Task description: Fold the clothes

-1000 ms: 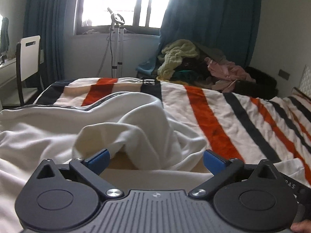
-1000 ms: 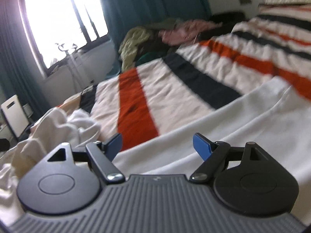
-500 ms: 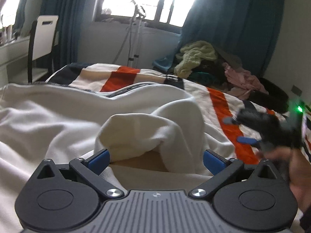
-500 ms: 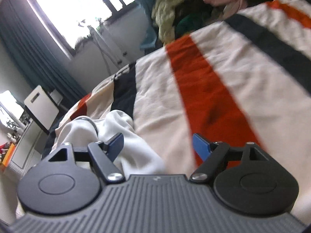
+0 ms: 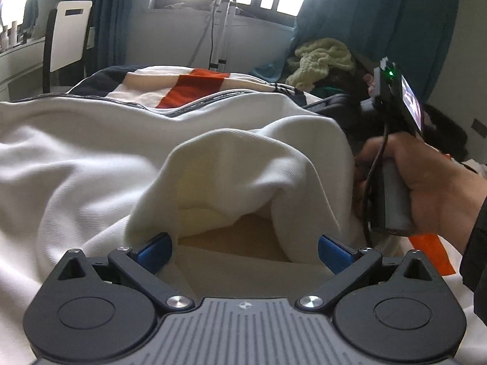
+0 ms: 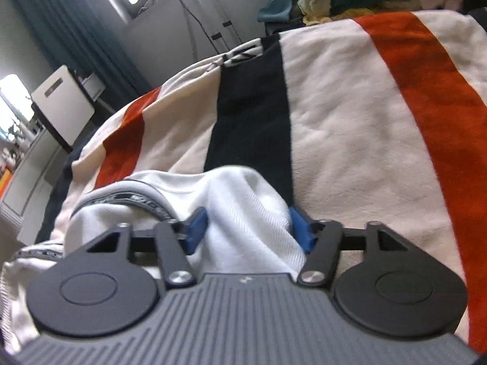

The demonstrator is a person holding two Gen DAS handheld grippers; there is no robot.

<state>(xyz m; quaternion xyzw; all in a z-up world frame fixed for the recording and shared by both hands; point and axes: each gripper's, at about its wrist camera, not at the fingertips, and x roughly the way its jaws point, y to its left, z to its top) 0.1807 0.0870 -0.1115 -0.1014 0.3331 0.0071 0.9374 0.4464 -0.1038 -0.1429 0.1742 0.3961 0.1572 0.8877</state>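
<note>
**Right gripper arrives at the garment's far corner**

On my left, the left gripper (image 5: 245, 251) hangs low over the white garment (image 5: 91, 164), which lies rumpled across the striped blanket (image 5: 194, 85) on the bed. Its jaws stand spread wide, as they did a second ago, with a raised hump of white cloth lying ahead of the blue pads (image 5: 153, 248), not held. That side has barely shifted.

The change is on my right. A second ago the right gripper (image 6: 248, 228) looked across open blanket; half a second ago the cloth was only at its left pad. Now a bunched fold of the garment sits squarely between its fingers, with the trimmed edge (image 6: 137, 197) just left of it. The jaws have narrowed around the fold and both pads touch it, but I cannot tell whether they are fully clamped. In the left view, the hand (image 5: 426, 188) holding that gripper is pressed up beside the hump.

I judge this as the pick-up of a corner: the next step is a firm close, then lifting to lay the fold over.
</note>
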